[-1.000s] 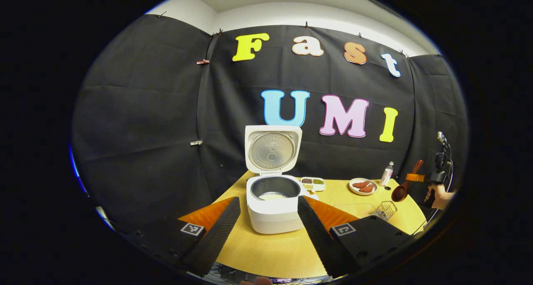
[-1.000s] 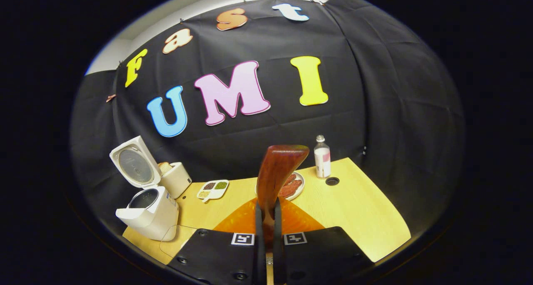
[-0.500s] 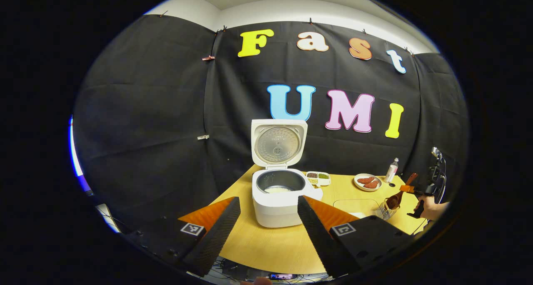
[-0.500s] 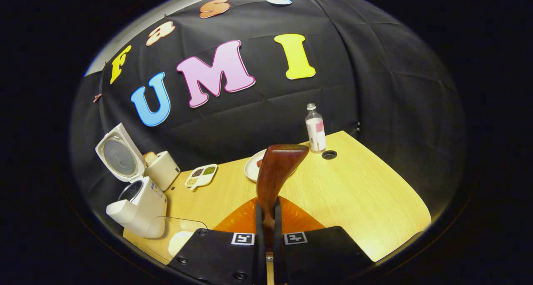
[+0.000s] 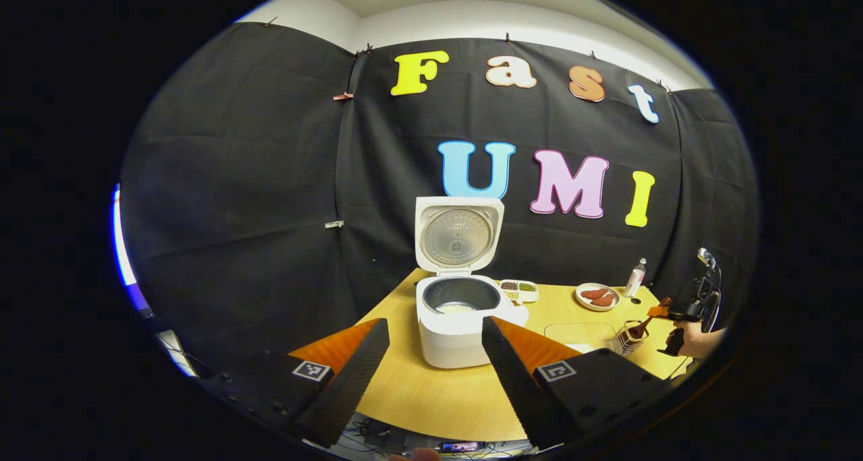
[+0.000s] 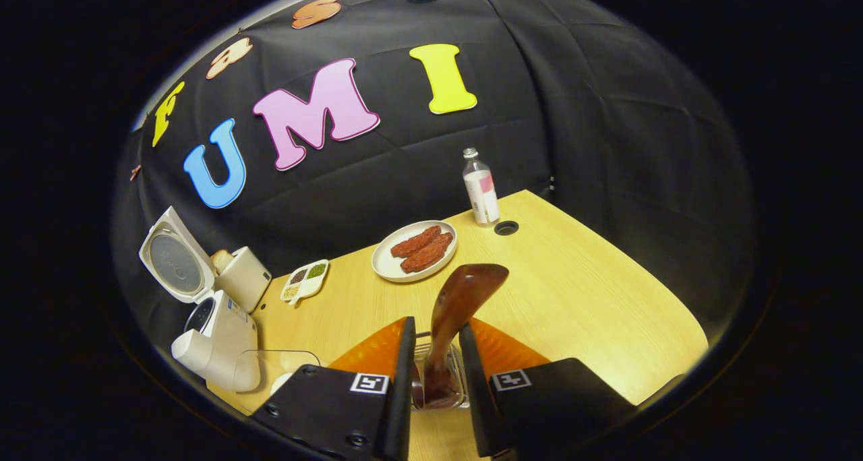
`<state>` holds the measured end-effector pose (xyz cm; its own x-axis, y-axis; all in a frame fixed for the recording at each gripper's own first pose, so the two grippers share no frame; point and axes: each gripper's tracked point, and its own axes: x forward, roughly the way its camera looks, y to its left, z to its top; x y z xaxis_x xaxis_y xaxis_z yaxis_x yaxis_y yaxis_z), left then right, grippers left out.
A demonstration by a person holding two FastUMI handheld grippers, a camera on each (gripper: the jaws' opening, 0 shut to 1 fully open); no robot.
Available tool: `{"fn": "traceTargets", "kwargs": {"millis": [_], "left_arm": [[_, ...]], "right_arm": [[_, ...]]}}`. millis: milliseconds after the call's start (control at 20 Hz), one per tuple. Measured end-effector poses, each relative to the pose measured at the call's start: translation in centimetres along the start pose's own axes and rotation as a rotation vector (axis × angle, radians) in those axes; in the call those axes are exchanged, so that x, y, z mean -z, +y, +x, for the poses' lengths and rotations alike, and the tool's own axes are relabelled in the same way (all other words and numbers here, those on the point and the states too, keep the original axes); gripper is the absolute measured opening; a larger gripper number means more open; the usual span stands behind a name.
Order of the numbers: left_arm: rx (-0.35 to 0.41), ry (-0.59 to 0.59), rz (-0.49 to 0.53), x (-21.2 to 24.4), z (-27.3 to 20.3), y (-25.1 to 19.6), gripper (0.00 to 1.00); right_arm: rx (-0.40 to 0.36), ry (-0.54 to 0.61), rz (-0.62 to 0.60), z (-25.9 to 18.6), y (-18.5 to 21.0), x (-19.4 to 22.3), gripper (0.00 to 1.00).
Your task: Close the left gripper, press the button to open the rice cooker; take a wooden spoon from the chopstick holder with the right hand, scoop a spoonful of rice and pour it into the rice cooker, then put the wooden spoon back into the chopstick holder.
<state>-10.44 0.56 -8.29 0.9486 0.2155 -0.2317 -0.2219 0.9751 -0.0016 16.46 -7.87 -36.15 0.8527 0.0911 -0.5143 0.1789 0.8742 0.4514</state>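
Right fingers (image 6: 403, 373) spread beside wooden spoon (image 6: 453, 319) in chopstick holder (image 6: 439, 380) | left fingers (image 5: 350, 373) spread | rice cooker (image 5: 460, 319) open

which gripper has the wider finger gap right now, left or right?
The left gripper: its fingers stand far apart, with the rice cooker between them. The right gripper is only slightly open around the wooden spoon.

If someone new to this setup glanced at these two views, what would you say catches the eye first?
Probably the white rice cooker standing at the table's left end, its lid upright and a little rice in the pot. Next, the wooden spoon close to the right gripper, standing bowl-down in the wire chopstick holder between parted fingers. Behind it sits a white plate of reddish sausages with a small bottle beside it.
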Motion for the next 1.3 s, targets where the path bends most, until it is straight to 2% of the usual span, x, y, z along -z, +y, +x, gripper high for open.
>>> {"fn": "traceTargets", "kwargs": {"millis": [200, 250, 300, 350, 400, 450, 500, 600, 650, 1050, 1200, 1300], "left_arm": [[0.030, -0.005, 0.003, -0.1, 0.2, 0.2, 0.95], [0.038, -0.009, 0.007, -0.3, 0.4, 0.3, 0.95], [0.047, -0.014, 0.011, -0.5, 0.5, 0.4, 0.95], [0.055, -0.021, 0.012, -0.8, 0.7, 0.3, 0.95], [0.064, -0.032, 0.011, -1.3, 0.9, 0.3, 0.95], [0.072, -0.041, 0.009, -1.8, 1.1, 0.4, 0.95], [0.083, -0.056, 0.008, -2.4, 1.5, 0.4, 0.95], [0.104, -0.087, 0.012, -3.7, 2.2, 0.3, 0.95], [0.118, -0.109, 0.017, -4.7, 2.6, 0.2, 0.95], [0.223, -0.331, -0.008, -14.4, 8.1, -1.2, 0.95], [0.225, -0.395, -0.027, -18.2, 11.4, -1.5, 0.93], [0.222, -0.423, -0.034, -20.2, 14.1, -1.8, 0.95]], "right_arm": [[0.014, 0.001, -0.006, -2.2, -0.6, 0.2, 0.42], [0.012, -0.006, -0.011, -2.9, -0.6, 0.1, 0.59], [0.016, -0.014, -0.019, -3.7, -0.7, 0.1, 0.57], [0.019, -0.028, -0.023, -4.5, -0.7, -0.2, 0.67], [0.026, -0.040, -0.028, -5.6, -0.9, -0.4, 0.72], [0.038, -0.054, -0.035, -6.6, -1.2, -0.8, 0.84], [0.051, -0.066, -0.042, -7.6, -1.4, -1.0, 0.88], [0.075, -0.092, -0.052, -10.0, -1.8, -1.9, 0.90], [0.086, -0.111, -0.059, -11.1, -1.8, -2.4, 0.98], [0.130, -0.273, -0.187, -20.7, 0.5, -7.9, 0.98], [0.121, -0.325, -0.216, -23.4, 2.4, -10.1, 0.98], [0.114, -0.358, -0.217, -24.7, 3.6, -11.1, 0.98]]}}
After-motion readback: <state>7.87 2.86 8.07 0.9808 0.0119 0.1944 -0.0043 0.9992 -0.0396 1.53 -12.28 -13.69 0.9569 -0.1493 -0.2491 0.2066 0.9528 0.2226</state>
